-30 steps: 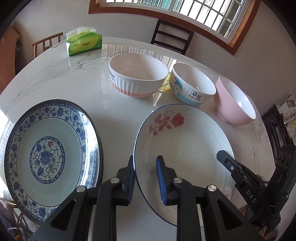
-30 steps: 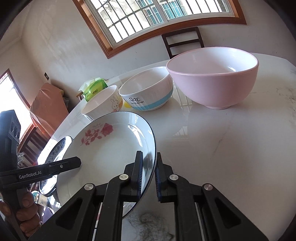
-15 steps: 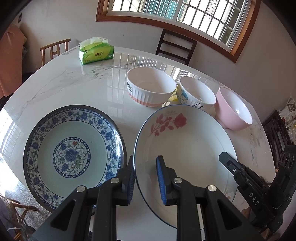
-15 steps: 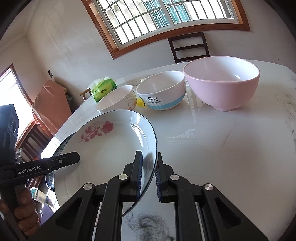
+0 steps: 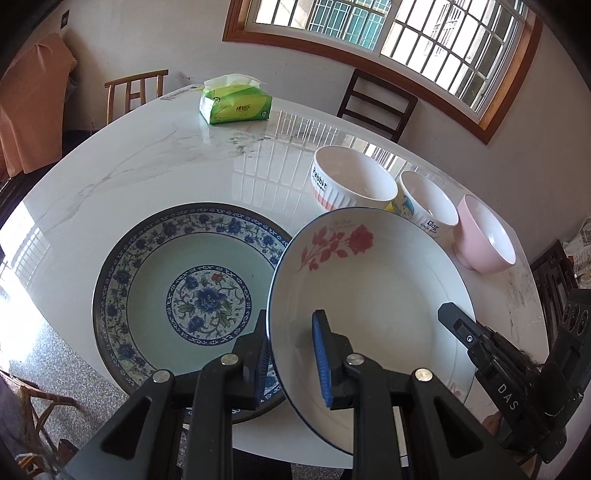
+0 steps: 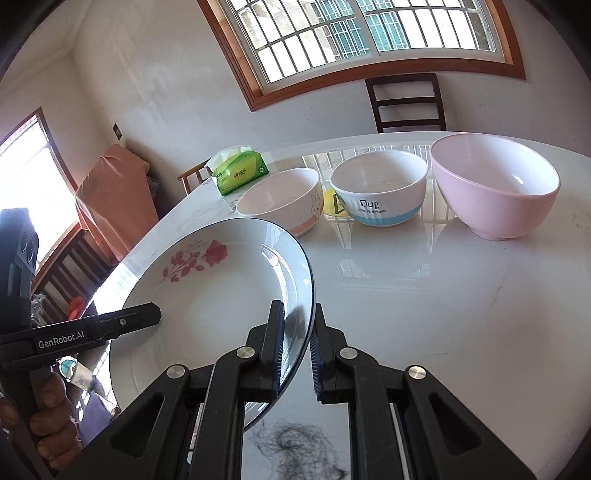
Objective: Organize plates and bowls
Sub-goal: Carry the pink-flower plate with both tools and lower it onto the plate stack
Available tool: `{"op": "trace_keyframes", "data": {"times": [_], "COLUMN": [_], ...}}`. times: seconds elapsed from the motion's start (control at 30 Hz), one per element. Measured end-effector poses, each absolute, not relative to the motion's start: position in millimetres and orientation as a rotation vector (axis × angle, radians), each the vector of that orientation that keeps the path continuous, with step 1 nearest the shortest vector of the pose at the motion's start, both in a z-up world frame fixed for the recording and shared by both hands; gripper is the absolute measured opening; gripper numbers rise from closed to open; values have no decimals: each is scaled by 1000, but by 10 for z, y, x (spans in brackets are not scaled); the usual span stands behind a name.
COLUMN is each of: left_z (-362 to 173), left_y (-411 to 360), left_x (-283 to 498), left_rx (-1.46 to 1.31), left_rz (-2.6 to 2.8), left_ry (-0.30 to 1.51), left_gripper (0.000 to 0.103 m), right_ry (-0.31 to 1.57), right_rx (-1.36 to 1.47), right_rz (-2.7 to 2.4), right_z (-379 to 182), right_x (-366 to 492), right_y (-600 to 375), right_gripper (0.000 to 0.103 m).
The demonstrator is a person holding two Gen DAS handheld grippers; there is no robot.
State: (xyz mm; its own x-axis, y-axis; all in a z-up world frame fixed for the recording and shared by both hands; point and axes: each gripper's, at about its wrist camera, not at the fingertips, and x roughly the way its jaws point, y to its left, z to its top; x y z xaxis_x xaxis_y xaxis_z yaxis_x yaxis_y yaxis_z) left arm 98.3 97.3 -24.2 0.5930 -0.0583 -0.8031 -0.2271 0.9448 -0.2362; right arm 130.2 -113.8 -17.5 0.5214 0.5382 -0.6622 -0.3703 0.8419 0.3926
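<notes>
Rose plate [image 5: 369, 280] lifted toward blue plate [image 5: 177, 291]; both hand-held grippers [image 5: 290, 350] [image 6: 297, 347] clamp rim | marble table [image 5: 166, 162]; barred window [image 6: 354, 33]

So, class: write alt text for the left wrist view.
Both grippers hold a white rose-printed plate by opposite rims, above the white marble table. It overlaps a blue floral plate; three bowls stand behind.
</notes>
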Motion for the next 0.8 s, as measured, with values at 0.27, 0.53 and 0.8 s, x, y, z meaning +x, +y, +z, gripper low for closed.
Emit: {"op": "trace_keyframes", "data": {"times": [0.27, 0.53, 0.8], "left_z": [-247, -257, -271], "left_y": [1256, 1454, 1638], "left_x": [863, 776, 715], "left_rx": [-363, -378, -396], "left_rz": [142, 171, 193], "left_ry": [932, 932, 928], "left_gripper": [22, 22, 22], "right_ry": [877, 895, 906], "right_rx": [170, 145, 124], "right_rz": [594, 626, 646], "right_z": [-165, -175, -180], "right_x": [1240, 1204, 1192], "right_y": [-801, -564, -395], "right_gripper": [13, 14, 14]}}
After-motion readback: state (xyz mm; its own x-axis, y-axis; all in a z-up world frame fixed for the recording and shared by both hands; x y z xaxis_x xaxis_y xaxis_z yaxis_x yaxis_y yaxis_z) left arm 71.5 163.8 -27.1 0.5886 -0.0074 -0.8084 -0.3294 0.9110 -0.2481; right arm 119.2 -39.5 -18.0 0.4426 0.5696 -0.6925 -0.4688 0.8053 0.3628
